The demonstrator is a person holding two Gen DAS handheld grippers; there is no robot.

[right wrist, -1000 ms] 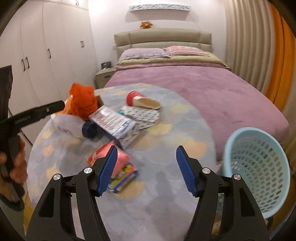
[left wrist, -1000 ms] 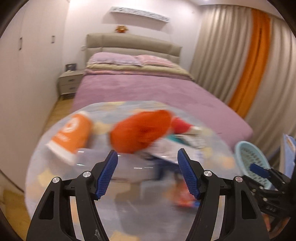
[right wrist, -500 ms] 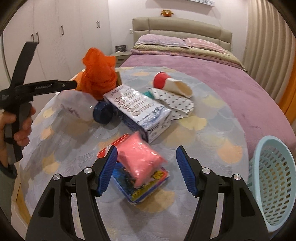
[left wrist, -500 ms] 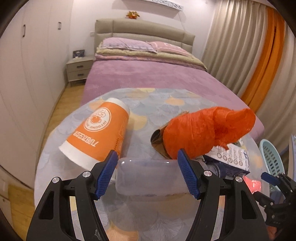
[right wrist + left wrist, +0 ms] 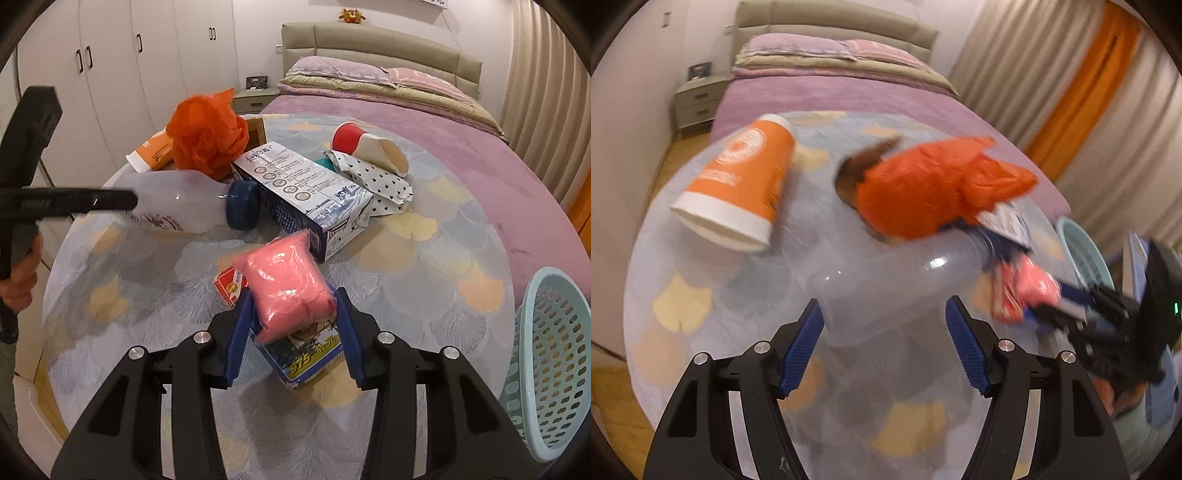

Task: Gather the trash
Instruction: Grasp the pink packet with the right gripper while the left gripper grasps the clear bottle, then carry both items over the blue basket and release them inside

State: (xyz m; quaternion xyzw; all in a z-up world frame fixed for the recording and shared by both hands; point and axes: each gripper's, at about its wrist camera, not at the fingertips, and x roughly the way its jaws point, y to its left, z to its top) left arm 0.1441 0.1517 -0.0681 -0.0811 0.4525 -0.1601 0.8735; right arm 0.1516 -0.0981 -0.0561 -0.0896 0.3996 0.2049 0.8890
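From the left wrist, the left gripper (image 5: 884, 328) is seen with its jaws spread wide, and the base of a clear plastic bottle (image 5: 897, 284) is framed between the blue pads without being pressed. An orange paper cup (image 5: 738, 181) is lying on its side at ten o'clock from the bottle, and a crumpled orange bag (image 5: 934, 192) is found at one o'clock, all on the round table (image 5: 665, 266). The view is blurred. From the right wrist, the right gripper (image 5: 293, 325) is closing, and a pink packet (image 5: 286, 284) is caught between its pads, lying on top of a flat blue pack (image 5: 306, 356). A printed carton (image 5: 306, 192) is seen at twelve o'clock beyond it, and a pale blue basket (image 5: 550, 373) stands at three o'clock, by the table's edge.
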